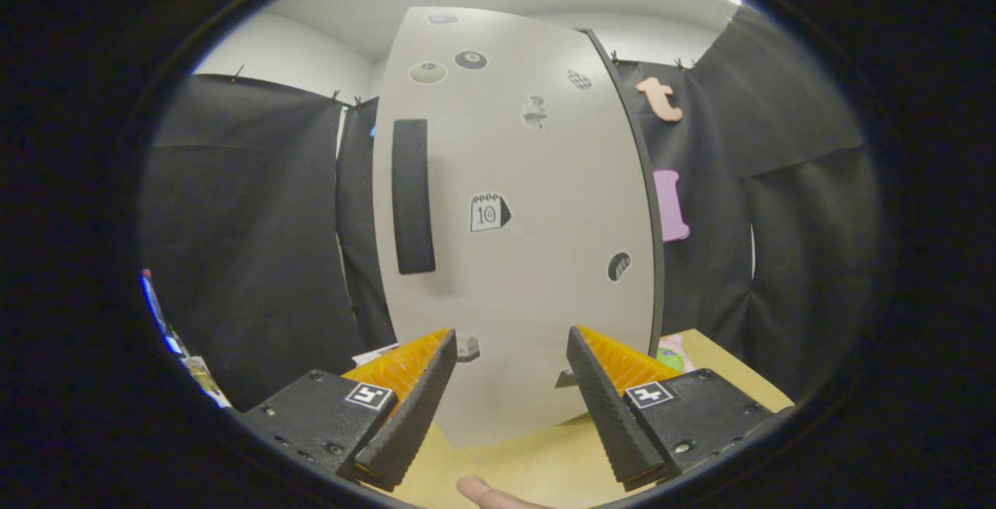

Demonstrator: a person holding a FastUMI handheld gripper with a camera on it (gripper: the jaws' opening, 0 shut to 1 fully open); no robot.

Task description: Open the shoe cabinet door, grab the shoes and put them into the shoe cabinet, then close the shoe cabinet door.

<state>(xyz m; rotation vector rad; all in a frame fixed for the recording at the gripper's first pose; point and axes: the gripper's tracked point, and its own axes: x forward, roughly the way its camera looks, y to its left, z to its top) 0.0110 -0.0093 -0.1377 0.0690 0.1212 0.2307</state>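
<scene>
Cabinet door (537, 260), pale grey and tall, stands straight ahead of you, beyond the fingers. It looks shut, its flat front facing you. A long black vertical handle (412, 196) sits near the door's left edge. Small stickers (489, 212) are scattered across the door's face: two round ones near the top, one with a calendar picture just right of the handle, and a dark oval one toward the door's lower right. A dark edge runs down the door's right side.

Your gripper (510, 369) is spread wide, with nothing between its fingers (405, 408). Both fingers have ribbed black pads backed with orange, and they frame the door's lower part without touching it.

Below the door, a light wooden surface (506, 462) carries the cabinet and runs toward you between the fingers. A fingertip (486, 492) shows at the near edge of that surface, under the fingers. To the right of the door's base, a small pink and green object (671, 353) lies on the surface; what it is cannot be told.
</scene>
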